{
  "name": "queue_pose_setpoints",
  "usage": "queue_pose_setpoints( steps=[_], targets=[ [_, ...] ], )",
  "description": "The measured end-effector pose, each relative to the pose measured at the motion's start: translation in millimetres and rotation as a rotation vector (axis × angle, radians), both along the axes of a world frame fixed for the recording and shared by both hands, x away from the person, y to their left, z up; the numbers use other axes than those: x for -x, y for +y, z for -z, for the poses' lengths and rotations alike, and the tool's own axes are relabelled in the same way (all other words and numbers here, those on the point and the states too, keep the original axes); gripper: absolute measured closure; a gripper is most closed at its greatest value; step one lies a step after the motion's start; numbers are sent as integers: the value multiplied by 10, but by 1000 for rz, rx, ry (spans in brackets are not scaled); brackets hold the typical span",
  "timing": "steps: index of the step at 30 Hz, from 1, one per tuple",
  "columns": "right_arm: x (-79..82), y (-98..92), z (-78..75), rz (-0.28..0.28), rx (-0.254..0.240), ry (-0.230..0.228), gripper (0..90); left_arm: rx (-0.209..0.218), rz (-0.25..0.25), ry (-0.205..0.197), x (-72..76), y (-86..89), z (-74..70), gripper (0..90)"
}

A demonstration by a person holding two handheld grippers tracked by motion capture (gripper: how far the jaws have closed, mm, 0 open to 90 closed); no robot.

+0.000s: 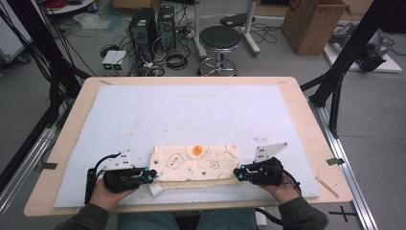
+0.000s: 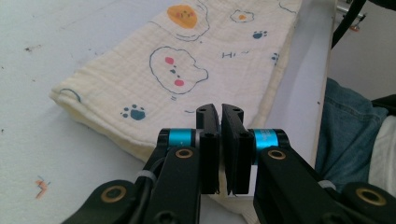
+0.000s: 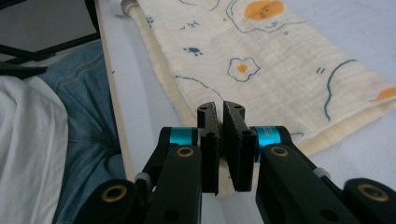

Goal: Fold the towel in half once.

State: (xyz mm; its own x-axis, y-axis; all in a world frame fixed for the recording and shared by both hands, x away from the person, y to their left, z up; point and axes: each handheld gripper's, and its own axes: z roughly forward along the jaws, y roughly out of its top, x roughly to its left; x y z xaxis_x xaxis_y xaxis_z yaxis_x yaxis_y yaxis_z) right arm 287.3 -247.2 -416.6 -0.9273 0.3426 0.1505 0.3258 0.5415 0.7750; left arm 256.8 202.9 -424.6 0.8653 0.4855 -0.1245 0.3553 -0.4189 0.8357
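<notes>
From the high view, the folded cloth (image 1: pixel 194 163) lies flat on the pale mat (image 1: pixel 191 115) that covers my counter (image 1: pixel 306 124), near the edge closest to me and roughly centred. It is cream, printed with an orange blob, outlined shapes and small paw marks. My left gripper (image 1: pixel 152 176) sits at the cloth's left near corner and my right gripper (image 1: pixel 236 173) at its right near corner, both pointing inward toward each other along the near folded edge. A white tag (image 1: pixel 155 189) sticks out from the near edge by my left jaws.

In the left gripper view, my left gripper (image 2: pixel 220 116) has its jaws drawn almost together, with only a thin slit between the pads. The cloth (image 2: pixel 187 70) spreads away ahead and to the left of the tips, and its near edge passes under and behind the jaws. Cloth shows just below the pads, so the jaws seem pinched on that corner's edge, though the pads hide the contact itself. My jeans (image 2: pixel 345 126) show beyond the counter's edge at the right.

In the right gripper view, my right gripper (image 3: pixel 221 116) has its jaws equally close, nearly touching. The cloth (image 3: pixel 261 60) stretches away ahead and to the right, and its thick folded corner runs in beneath the tips. Cream fabric peeks out under the pads, so the jaws appear pinched on that corner.
</notes>
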Motion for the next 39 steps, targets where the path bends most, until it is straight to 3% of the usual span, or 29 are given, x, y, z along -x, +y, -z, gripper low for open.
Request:
queue_pose_setpoints(
  steps=[6, 8, 11, 12, 19, 25, 29, 34, 39],
  targets=[
    [39, 13, 44, -30, 22, 23, 842, -24, 24, 1, 54, -21, 12, 851],
    [48, 24, 54, -48, 17, 24, 797, -12, 38, 2, 63, -18, 9, 828],
    [54, 33, 34, -80, -27, 18, 744, 23, 34, 2, 49, -16, -9, 753],
    [51, 39, 28, -76, -35, 18, 737, 38, 32, 6, 48, -22, -11, 741],
    [-19, 53, 68, -41, -15, 25, 756, 33, 30, 8, 28, -33, -1, 772],
    [-55, 58, 151, -28, 43, 40, 754, -13, 22, 21, 5, -48, 43, 796],
    [-61, 84, 205, -20, 80, 57, 738, -83, 37, 39, -9, -71, 100, 795],
    [-58, 82, 227, -14, 88, 69, 739, -134, 59, 54, 0, -107, 147, 790],
    [-35, 71, 232, -11, 91, 65, 731, -136, 57, 51, 2, -101, 154, 791]
  ],
)
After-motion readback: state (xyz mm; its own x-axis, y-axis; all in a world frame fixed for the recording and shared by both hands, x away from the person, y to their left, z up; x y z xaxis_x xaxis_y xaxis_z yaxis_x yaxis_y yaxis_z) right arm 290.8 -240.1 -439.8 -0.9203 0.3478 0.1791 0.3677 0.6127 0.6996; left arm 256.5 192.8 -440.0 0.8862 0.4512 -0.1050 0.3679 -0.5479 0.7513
